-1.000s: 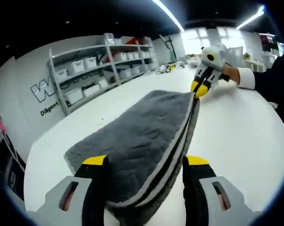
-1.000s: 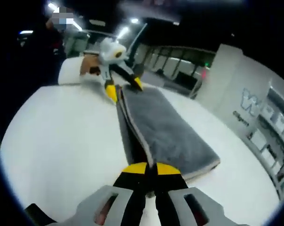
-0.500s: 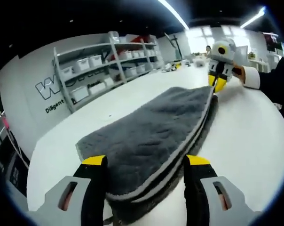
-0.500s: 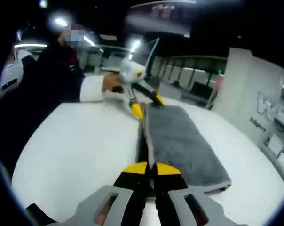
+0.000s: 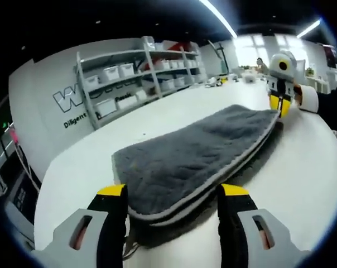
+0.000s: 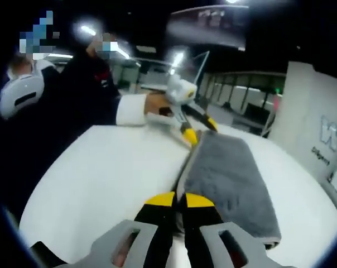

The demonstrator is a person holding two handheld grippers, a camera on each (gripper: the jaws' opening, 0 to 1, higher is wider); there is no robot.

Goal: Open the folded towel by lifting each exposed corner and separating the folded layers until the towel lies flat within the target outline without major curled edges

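The left hand-held gripper (image 5: 171, 192) stands wide open around the folded grey towel (image 5: 196, 153) on the white table (image 5: 90, 162). The right hand-held gripper (image 6: 178, 200) is clamped on the towel's edge.

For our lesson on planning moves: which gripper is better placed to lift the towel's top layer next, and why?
Probably the right gripper: its jaws are shut on the towel edge. The left gripper is open, its jaws either side of the near end, holding nothing.

Lab or workshop hall. Upper left of left gripper view: metal shelving (image 5: 140, 75) with white storage bins (image 5: 111, 73), lettered white wall (image 5: 48, 111), ceiling strip lights (image 5: 224, 19). Large white worktable (image 5: 73, 167) below.
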